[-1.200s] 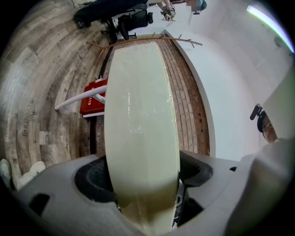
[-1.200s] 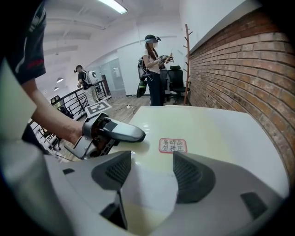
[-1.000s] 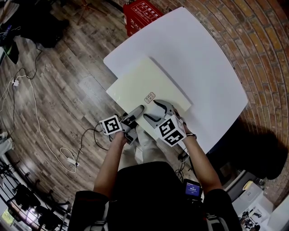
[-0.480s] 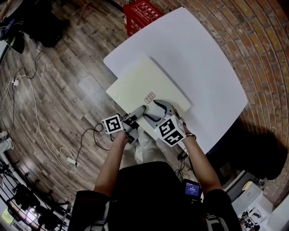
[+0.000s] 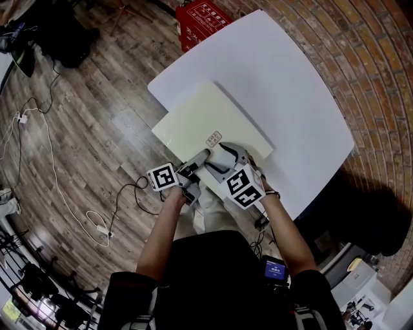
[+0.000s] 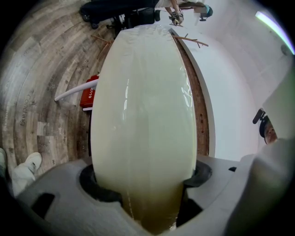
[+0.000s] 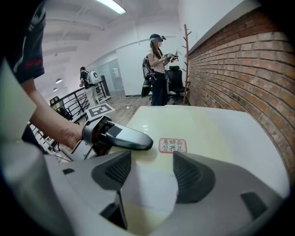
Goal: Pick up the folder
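A cream folder [image 5: 206, 122] with a small red-bordered label [image 5: 214, 139] lies on the white table [image 5: 284, 84], its left part overhanging the table's edge. My left gripper [image 5: 199, 158] grips the folder's near-left edge; in the left gripper view the folder [image 6: 143, 115] runs edge-on between the jaws of that gripper [image 6: 145, 184], which are shut on it. My right gripper [image 5: 226, 155] hovers over the folder's near corner, open, with the folder's surface [image 7: 203, 124] and label [image 7: 172, 145] showing past its jaws [image 7: 152, 173].
A red crate [image 5: 203, 19] stands on the wooden floor beyond the table's far-left corner. Cables [image 5: 58, 187] trail over the floor at left. A brick wall [image 5: 381, 77] runs along the right. People [image 7: 158, 69] stand far off in the room.
My left gripper has slid slightly right and forward along the folder's edge. The right gripper and the folder have stayed put.
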A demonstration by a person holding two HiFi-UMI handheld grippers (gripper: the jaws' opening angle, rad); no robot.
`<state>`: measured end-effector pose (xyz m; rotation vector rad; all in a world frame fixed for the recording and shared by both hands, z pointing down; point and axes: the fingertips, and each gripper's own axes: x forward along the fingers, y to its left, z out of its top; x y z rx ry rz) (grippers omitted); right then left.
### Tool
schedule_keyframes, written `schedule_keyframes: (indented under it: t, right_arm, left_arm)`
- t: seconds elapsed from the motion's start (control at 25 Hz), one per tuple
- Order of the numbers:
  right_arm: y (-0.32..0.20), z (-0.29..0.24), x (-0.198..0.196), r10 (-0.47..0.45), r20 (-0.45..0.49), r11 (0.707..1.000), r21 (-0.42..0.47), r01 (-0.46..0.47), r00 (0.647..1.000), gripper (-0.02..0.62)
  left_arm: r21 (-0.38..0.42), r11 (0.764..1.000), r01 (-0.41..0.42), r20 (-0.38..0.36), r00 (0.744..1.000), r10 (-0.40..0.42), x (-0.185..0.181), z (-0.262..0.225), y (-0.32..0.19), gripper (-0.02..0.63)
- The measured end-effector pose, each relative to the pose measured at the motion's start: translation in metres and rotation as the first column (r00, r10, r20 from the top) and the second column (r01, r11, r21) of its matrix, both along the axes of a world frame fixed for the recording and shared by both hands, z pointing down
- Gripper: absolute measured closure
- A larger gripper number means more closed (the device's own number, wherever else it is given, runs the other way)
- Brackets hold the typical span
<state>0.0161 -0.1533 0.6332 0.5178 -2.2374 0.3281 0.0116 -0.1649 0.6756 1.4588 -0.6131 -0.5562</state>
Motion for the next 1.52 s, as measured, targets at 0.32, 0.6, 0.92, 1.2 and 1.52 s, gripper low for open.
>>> schedule_keyframes:
  t: [0.32, 0.6, 0.92, 1.2, 1.52]
  right_arm:
    - [0.002, 0.000, -0.003, -0.013, 0.017, 1.000, -0.002, 0.013, 1.000, 0.325]
    - [0.006, -0.006, -0.005, -0.020, 0.045, 1.000, 0.001, 0.020, 0.999, 0.325]
    - [0.016, -0.009, -0.007, -0.020, 0.030, 1.000, -0.005, 0.021, 0.999, 0.326]
    - [0.027, -0.010, -0.008, 0.003, 0.044, 0.999, -0.035, -0.001, 0.999, 0.329]
    - [0.039, -0.019, -0.014, -0.011, 0.059, 0.999, -0.030, 0.013, 0.998, 0.337]
  left_arm:
    - [-0.035, 0.999, 0.018, -0.002, 1.000, -0.018, -0.002, -0.001, 0.005, 0.303]
    - [-0.017, 1.000, 0.023, 0.042, 0.999, -0.022, -0.007, -0.003, 0.012, 0.324]
    - [-0.025, 0.999, 0.042, -0.003, 0.999, -0.042, -0.007, -0.013, 0.019, 0.331]
    - [-0.033, 0.999, 0.031, 0.038, 0.999, -0.030, -0.011, -0.010, 0.028, 0.337]
    - [-0.040, 0.999, 0.037, 0.036, 0.999, -0.035, -0.016, -0.022, 0.039, 0.337]
